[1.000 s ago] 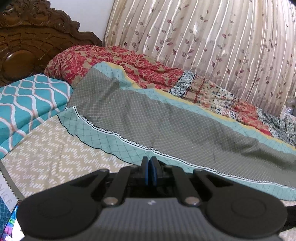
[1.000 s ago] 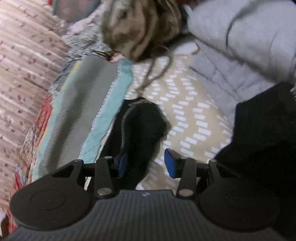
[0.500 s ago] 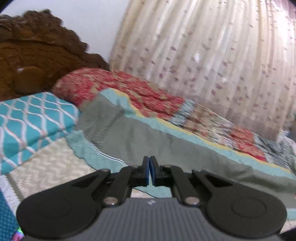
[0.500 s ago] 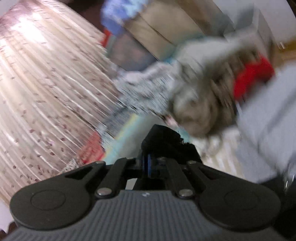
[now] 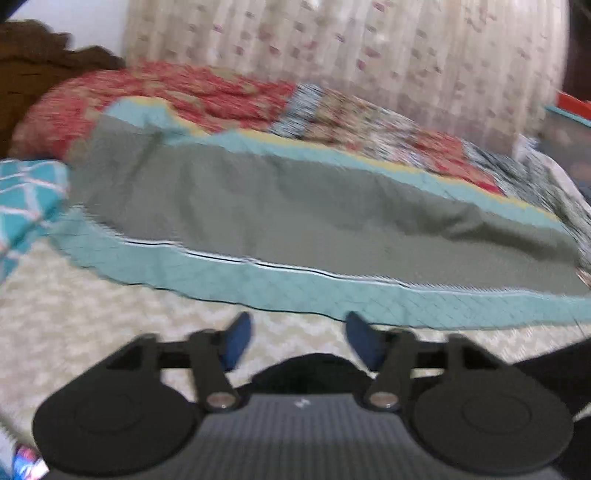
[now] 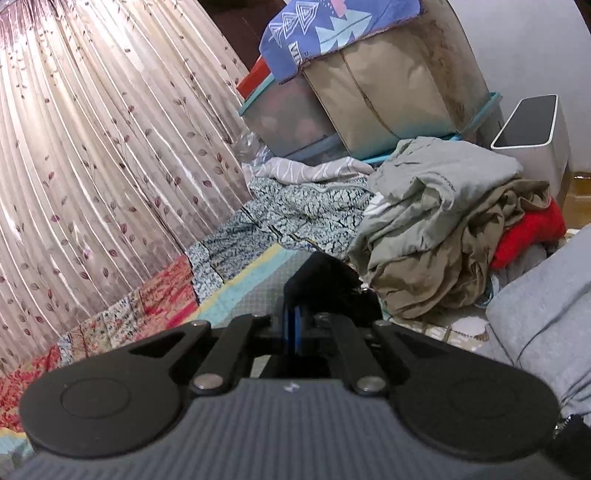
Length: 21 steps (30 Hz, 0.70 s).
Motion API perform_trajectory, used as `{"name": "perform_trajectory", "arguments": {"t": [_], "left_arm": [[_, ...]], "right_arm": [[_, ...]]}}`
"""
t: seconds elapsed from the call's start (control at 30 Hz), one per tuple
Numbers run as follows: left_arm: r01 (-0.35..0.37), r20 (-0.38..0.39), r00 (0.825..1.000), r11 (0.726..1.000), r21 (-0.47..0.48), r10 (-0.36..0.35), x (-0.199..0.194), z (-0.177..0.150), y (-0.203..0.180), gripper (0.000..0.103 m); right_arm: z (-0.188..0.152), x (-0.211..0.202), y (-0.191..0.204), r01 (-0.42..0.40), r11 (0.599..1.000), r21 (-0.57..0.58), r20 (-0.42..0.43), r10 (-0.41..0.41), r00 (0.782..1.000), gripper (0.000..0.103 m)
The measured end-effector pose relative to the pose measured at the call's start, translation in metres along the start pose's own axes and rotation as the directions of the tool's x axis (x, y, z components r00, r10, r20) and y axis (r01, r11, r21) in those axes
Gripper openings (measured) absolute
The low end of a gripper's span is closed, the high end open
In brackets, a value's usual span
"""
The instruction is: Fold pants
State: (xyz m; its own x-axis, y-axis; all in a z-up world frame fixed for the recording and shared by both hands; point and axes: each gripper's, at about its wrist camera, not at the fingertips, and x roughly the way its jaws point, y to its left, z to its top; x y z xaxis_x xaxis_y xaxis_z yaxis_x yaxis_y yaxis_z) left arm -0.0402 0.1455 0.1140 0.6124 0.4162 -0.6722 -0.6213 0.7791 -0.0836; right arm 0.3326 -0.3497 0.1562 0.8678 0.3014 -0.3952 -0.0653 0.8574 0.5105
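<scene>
Your right gripper [image 6: 295, 325] sits at lower centre of the right wrist view, its blue pads pressed together on a bunch of black fabric, the pants [image 6: 325, 280], which rises just above the fingertips and blocks part of the teal and grey bedspread [image 6: 258, 284] behind it. To the right of that bunch, a heap of crumpled clothes [image 6: 436, 229] in grey-green and khaki fills the middle right of the frame, with a red garment [image 6: 532, 232] tucked at its right edge and a grey fabric [image 6: 546, 317] running down the lower right. A pleated leaf-print curtain [image 6: 92, 166] covers the left half, and stacked storage boxes [image 6: 369, 96] under a blue patterned cloth [image 6: 332, 26] stand at the upper centre, beside a white bin [image 6: 532, 133]. In the left wrist view, which is blurred, your left gripper [image 5: 299, 339] has its jaws just opening, and they stand spread apart with nothing pinched between the blue pads [image 5: 236, 339]. A dark rounded edge of black cloth [image 5: 314, 369] shows low between the fingers, near the housing, though I cannot tell whether it touches them. Beyond the fingertips lies the cream patterned sheet [image 5: 92, 317], then the bedspread across the middle, a red floral quilt [image 5: 192, 92] toward the upper left, a teal patterned pillow [image 5: 26, 195] at the left edge, and the carved wooden headboard [image 5: 33, 62] in the upper left corner.
</scene>
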Motion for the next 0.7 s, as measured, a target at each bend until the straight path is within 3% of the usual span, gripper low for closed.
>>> {"name": "perform_trajectory", "arguments": {"t": [0.07, 0.17, 0.23, 0.27, 0.3, 0.37, 0.43, 0.5, 0.57, 0.63, 0.7], "left_arm": [[0.011, -0.072, 0.997, 0.998, 0.069, -0.006, 0.021, -0.001, -0.008, 0.063], [0.033, -0.211, 0.977, 0.991, 0.131, -0.005, 0.053, -0.010, -0.020, 0.062], [-0.006, -0.259, 0.964, 0.985, 0.175, 0.052, 0.073, -0.018, -0.027, 0.039], [0.005, -0.287, 0.957, 0.986, 0.168, 0.044, 0.081, -0.022, -0.029, 0.005], [0.002, -0.313, 0.949, 0.989, 0.147, 0.045, 0.090, -0.025, -0.028, 0.005], [-0.039, -0.274, 0.959, 0.991, 0.125, 0.072, 0.092, -0.024, -0.029, 0.005], [-0.083, -0.178, 0.980, 0.995, 0.060, 0.092, 0.078, -0.010, -0.020, 0.005], [-0.057, -0.047, 0.998, 0.991, -0.125, 0.052, 0.050, 0.007, 0.003, 0.005], [0.010, 0.096, 0.995, 0.952, -0.307, 0.020, 0.020, 0.009, 0.029, 0.005], [0.014, 0.170, 0.984, 0.931, -0.365, 0.052, 0.003, 0.001, 0.042, 0.005], [0.005, 0.178, 0.982, 0.928, -0.373, 0.067, -0.005, -0.014, 0.048, 0.005]], "right_arm": [[-0.002, 0.004, -0.002, 0.011, 1.000, 0.002, -0.008, -0.011, 1.000, 0.006], [-0.007, 0.008, -0.006, 0.029, 1.000, -0.003, -0.019, -0.029, 0.999, 0.006], [-0.010, 0.012, -0.009, 0.039, 0.999, -0.006, -0.026, -0.039, 0.999, 0.006], [-0.013, 0.014, -0.011, 0.047, 0.999, -0.010, -0.033, -0.048, 0.998, 0.006], [-0.015, 0.017, -0.012, 0.057, 0.998, -0.012, -0.040, -0.057, 0.998, 0.006], [-0.021, 0.027, -0.016, 0.085, 0.996, -0.016, -0.059, -0.086, 0.995, 0.006], [-0.026, 0.039, -0.017, 0.117, 0.993, -0.026, -0.083, -0.119, 0.989, 0.006], [-0.026, 0.045, -0.018, 0.116, 0.993, -0.008, -0.088, -0.117, 0.989, 0.006], [-0.026, 0.044, -0.019, 0.078, 0.997, 0.025, -0.052, -0.077, 0.996, 0.006], [-0.031, 0.043, -0.021, 0.063, 0.997, 0.036, -0.029, -0.062, 0.998, 0.006], [-0.044, 0.047, -0.031, 0.084, 0.995, 0.053, -0.065, -0.080, 0.995, 0.006]]}}
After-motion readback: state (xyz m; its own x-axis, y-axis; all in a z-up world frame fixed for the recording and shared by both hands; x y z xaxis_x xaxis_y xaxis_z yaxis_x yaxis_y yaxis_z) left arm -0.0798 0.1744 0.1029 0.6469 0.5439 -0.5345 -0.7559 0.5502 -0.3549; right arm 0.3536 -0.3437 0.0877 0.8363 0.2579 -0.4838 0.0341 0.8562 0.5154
